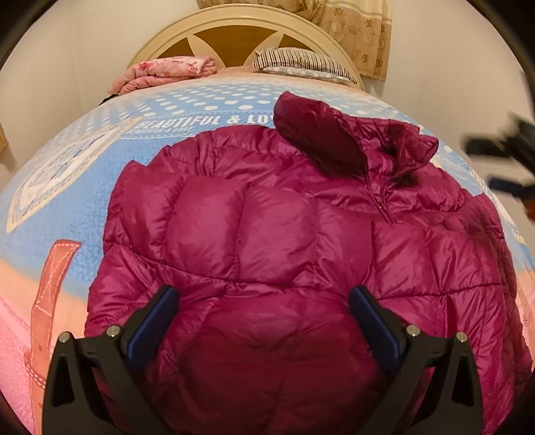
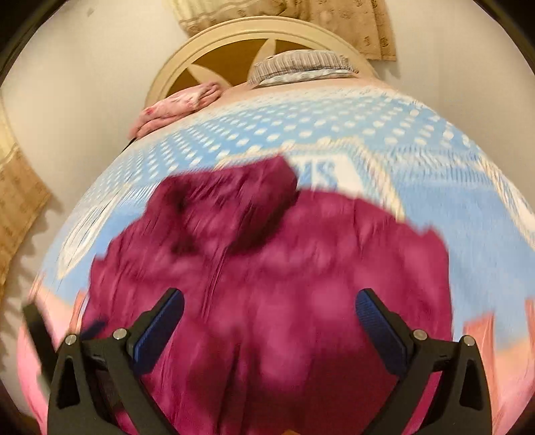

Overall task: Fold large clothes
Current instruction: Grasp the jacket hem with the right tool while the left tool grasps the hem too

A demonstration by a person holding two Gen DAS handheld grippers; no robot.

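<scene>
On the bed (image 1: 83, 207), over a blue dotted spread, lies the jacket (image 1: 284, 234), a magenta quilted puffer, front up, its collar (image 1: 351, 144) toward the headboard (image 1: 234, 30) and its zip closed at the neck. Both tongs hang above it with jaws wide and nothing held: the left gripper (image 1: 264, 301) over the near hem, the right gripper (image 2: 271, 304) likewise over the lower body. No fold looks begun, so the step in hand seems to be taking first hold. To do it well, each gripper should pinch deep enough to catch both layers, since the shiny shell will likely slip, and the padding should be pressed flat so trapped air does not spring the fold open. The left view is sharp and shows the quilting seams, the zip pull and the right gripper (image 1: 501, 147) as a dark blur at the frame's edge. The right view is smeared, yet shows more bare spread beyond the collar and a pillow (image 2: 301, 65).
</scene>
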